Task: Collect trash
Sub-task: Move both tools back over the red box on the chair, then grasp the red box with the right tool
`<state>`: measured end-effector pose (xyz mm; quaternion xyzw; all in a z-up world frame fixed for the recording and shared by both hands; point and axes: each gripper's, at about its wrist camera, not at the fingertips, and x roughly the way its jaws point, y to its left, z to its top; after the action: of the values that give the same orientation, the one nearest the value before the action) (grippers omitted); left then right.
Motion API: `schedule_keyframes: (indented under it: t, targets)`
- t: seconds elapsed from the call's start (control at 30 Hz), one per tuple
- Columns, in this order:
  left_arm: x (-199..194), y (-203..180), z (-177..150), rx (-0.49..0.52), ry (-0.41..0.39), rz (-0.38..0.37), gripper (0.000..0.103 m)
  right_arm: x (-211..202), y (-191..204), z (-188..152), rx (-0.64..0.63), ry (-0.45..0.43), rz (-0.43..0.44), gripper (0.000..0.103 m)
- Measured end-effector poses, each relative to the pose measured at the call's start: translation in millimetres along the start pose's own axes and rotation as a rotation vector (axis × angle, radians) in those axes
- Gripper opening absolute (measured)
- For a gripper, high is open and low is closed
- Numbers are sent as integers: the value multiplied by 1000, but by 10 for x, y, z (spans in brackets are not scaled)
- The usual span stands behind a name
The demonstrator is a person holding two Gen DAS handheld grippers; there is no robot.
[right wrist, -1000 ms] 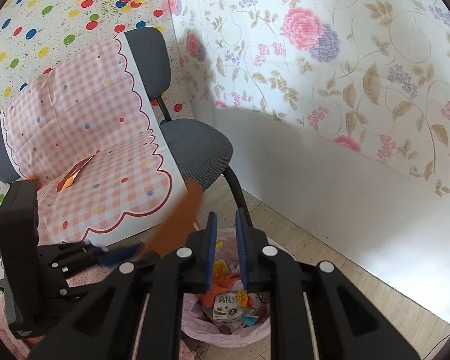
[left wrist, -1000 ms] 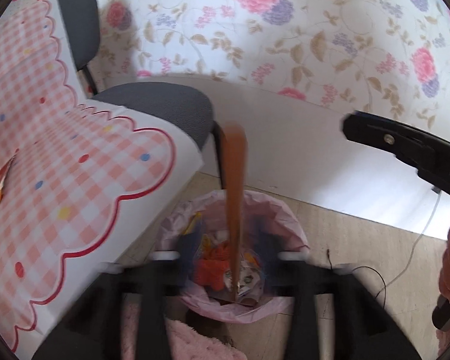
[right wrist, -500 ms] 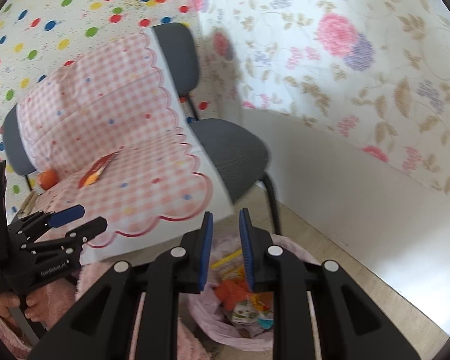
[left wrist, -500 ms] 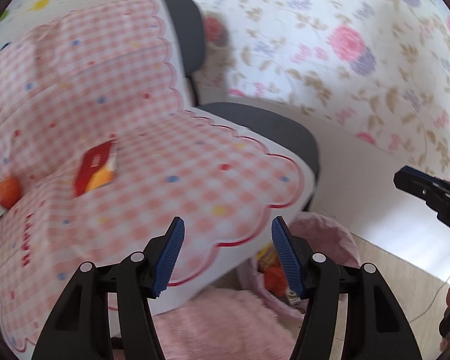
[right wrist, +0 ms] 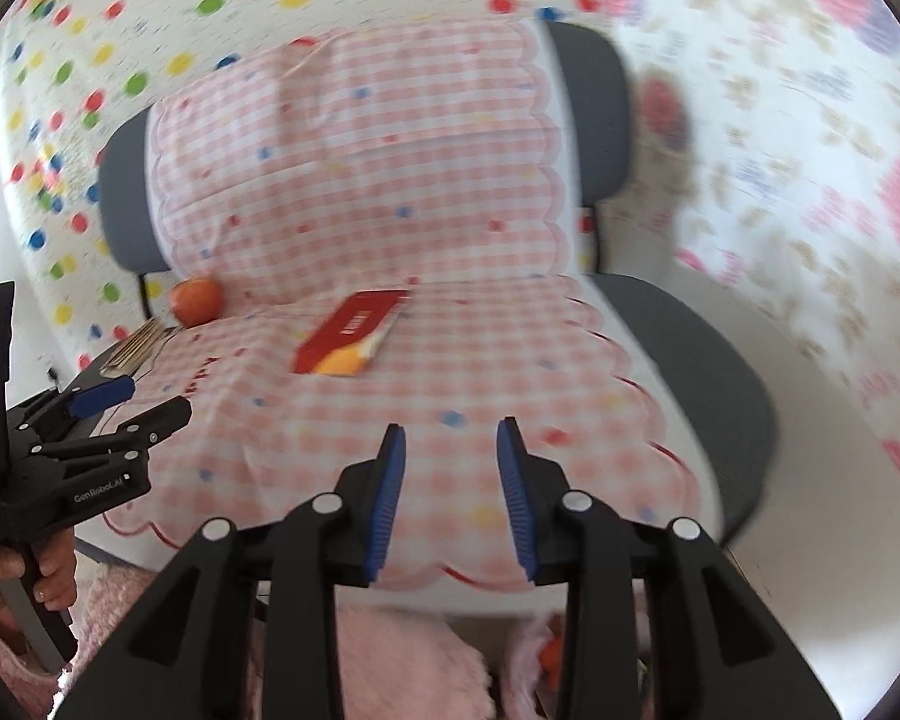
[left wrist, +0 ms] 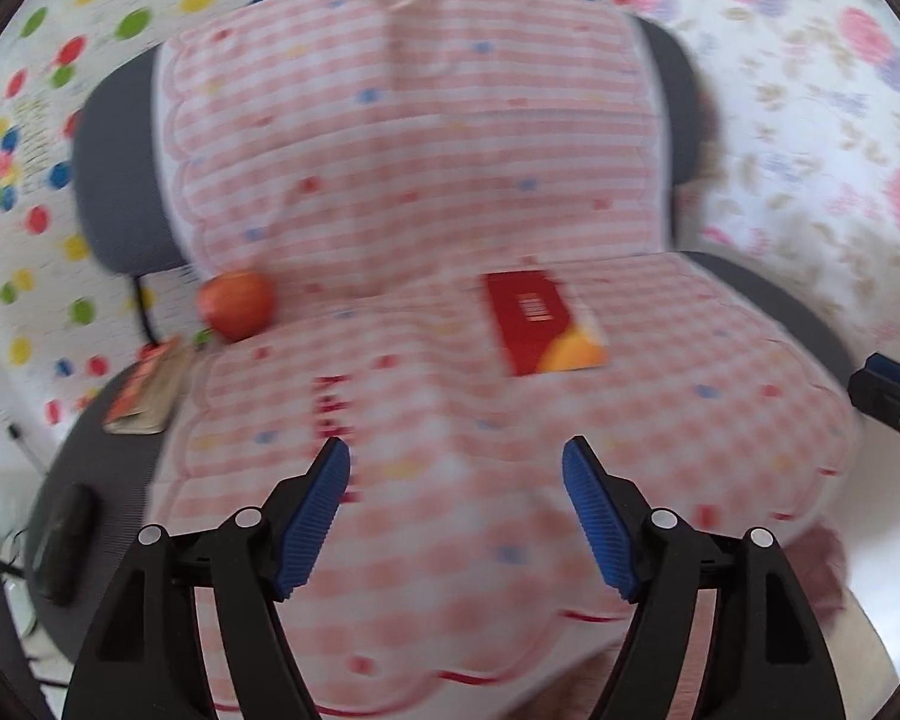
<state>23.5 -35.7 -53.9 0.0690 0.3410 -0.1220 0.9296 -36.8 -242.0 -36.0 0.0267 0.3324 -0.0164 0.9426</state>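
Observation:
A red and orange wrapper (left wrist: 543, 324) lies flat on the pink checked cloth (left wrist: 450, 192) over the grey chair seat; it also shows in the right wrist view (right wrist: 351, 333). My left gripper (left wrist: 456, 477) is open and empty, above the cloth just short of the wrapper. My right gripper (right wrist: 450, 450) is open and empty, over the cloth's front right part. The left gripper also shows at the left of the right wrist view (right wrist: 129, 399). The pink trash bag (right wrist: 528, 660) barely shows below the seat edge.
A red apple (left wrist: 237, 306) sits at the back left of the seat (right wrist: 195, 300). A brown packet (left wrist: 147, 387) and a dark object (left wrist: 63, 540) lie on the bare grey seat at the left. A fluffy pink rug (right wrist: 402, 660) lies below. Patterned walls stand behind.
Both grippers have swung from above the trash bag up to face the chair seat. The orange piece dropped from the left gripper, which is now open. The right gripper's jaws have spread apart.

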Motion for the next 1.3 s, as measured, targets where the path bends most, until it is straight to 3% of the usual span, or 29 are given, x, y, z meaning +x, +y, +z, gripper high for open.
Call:
schedule_keyframes:
  t: [0.3,0.37,0.43,0.7,0.87,0.97,1.03,1.17,1.2,1.3]
  targets:
    - [363,492,142,-48,50,81,74,946,517,387,-52,102,70,47]
    - [450,550,188,-46,58,94,74,1133,540,434,-46,121,60,54]
    - [511,580,226,-48,64,97,74,1307,554,475,-38,137,48,68]
    - [729,725,332,-93,80,76,74,1960,590,590,19,247,7,69]
    - [775,748,305,-102,89,70,74,2055,700,557,17,252,-16,73]
    - [795,772,264,-114,104,67,74,2001,802,542,-24,230,-17,58]
    - [792,792,241,-118,112,70,74,1934,863,564,-38,214,-1,36]
    - [718,814,209,-119,106,75,74,1642,915,669,-62,118,-10,16]
    - [685,816,206,-120,100,78,74,1577,913,693,-66,99,-6,5]
    - [599,808,207,-125,89,74,74,1245,861,795,-85,31,13,2]
